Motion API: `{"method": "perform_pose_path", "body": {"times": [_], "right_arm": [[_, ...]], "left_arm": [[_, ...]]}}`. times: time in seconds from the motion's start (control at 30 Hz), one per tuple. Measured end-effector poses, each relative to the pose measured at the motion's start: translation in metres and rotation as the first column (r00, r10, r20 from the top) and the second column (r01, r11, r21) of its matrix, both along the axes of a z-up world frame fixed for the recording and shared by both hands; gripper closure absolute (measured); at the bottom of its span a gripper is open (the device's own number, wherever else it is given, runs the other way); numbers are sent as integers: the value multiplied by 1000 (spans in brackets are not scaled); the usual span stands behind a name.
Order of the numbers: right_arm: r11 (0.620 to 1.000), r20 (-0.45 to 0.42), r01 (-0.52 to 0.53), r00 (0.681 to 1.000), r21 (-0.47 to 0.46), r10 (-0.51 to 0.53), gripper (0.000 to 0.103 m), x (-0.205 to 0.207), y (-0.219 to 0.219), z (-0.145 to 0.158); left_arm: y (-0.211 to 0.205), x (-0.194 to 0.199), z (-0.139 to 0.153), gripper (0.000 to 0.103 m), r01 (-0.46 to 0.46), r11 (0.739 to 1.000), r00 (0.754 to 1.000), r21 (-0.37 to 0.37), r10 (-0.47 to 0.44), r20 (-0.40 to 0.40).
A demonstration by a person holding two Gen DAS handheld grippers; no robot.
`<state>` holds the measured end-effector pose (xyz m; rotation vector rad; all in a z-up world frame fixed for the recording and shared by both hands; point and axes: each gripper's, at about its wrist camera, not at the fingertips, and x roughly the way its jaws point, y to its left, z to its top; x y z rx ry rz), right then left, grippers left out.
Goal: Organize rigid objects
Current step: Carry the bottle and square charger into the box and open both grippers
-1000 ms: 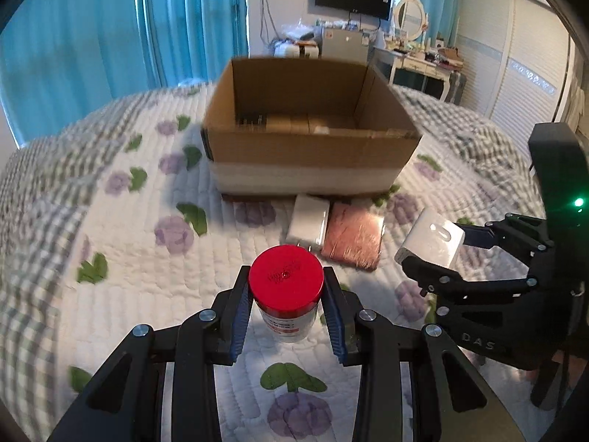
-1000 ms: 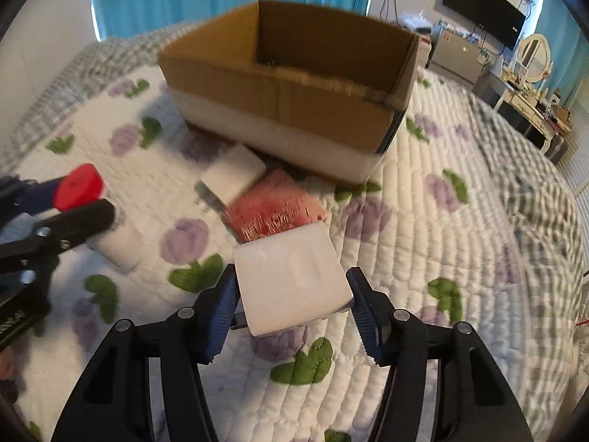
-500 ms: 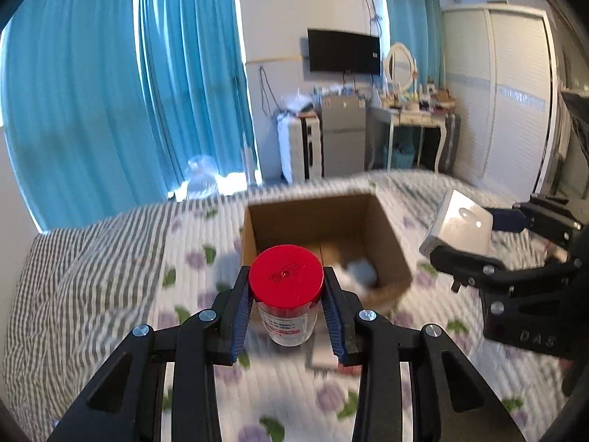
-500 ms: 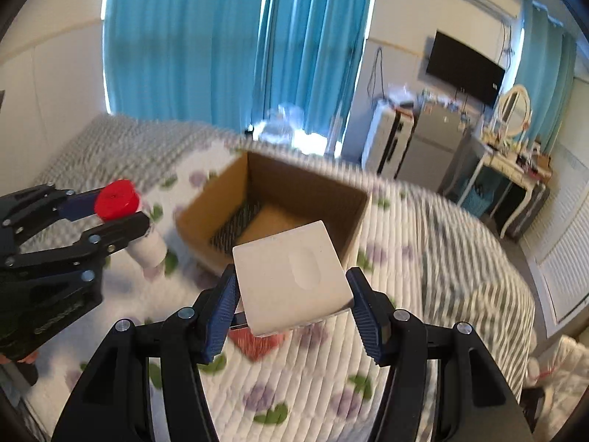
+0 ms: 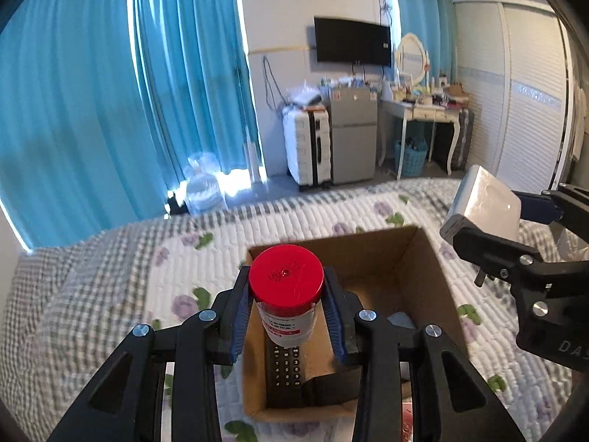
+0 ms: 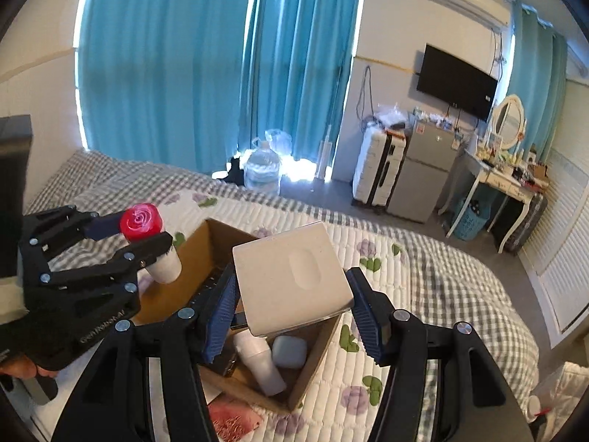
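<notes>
My left gripper point(image 5: 287, 316) is shut on a red-capped white bottle point(image 5: 286, 294) and holds it above the near left part of the open cardboard box point(image 5: 423, 258). My right gripper point(image 6: 292, 313) is shut on a white power adapter point(image 6: 291, 280) and holds it over the box point(image 6: 198, 254). The right gripper and adapter point(image 5: 482, 206) show at the right of the left wrist view. The left gripper and bottle point(image 6: 141, 223) show at the left of the right wrist view. Inside the box lie a black remote point(image 5: 289, 364), a white bottle point(image 6: 261, 364) and a pale blue case point(image 6: 291, 351).
The box stands on a quilted flowered bed cover point(image 5: 110, 294). A reddish flat item point(image 6: 232, 418) lies on the bed by the box's near side. Beyond the bed are blue curtains, a suitcase point(image 5: 305, 147), a small fridge and a dressing table.
Both grippers have risen with their loads from just above the bed and moved forward, so they now hang over the box. The box's inside has come into view.
</notes>
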<state>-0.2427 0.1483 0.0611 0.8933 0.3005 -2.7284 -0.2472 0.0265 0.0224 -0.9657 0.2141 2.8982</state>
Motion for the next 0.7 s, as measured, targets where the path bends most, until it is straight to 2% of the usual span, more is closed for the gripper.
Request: {"method": "perform_pose_path", "body": {"times": [0.23,0.33,0.43,0.57,0.67,0.7], "right_arm": [[1000,83,11,996,16,-13,45,-44,5,-57],[1000,107,10,994,16,-12,45,-54,8,-77],[1000,124,6,992,24,-9,45,-64,11,-90],[1000,133,8,991,21,-11,45,-65,17,-101],[1000,133,13,991,21,-16,45,-68,21,-103],[1000,128,19,992,19,-21,45,-69,22,-103]], "left_arm": [[16,-30,-61,66,64,998,994,-24,-61,95],[24,-37,-81,66,80,995,989,-63,-71,130],[26,-40,-91,66,79,994,986,-80,-67,152],[28,-45,-95,66,81,995,983,-50,-72,168],[28,-43,-94,58,92,994,982,-59,-81,170],[29,-40,-90,43,83,994,987,-75,-72,142]]}}
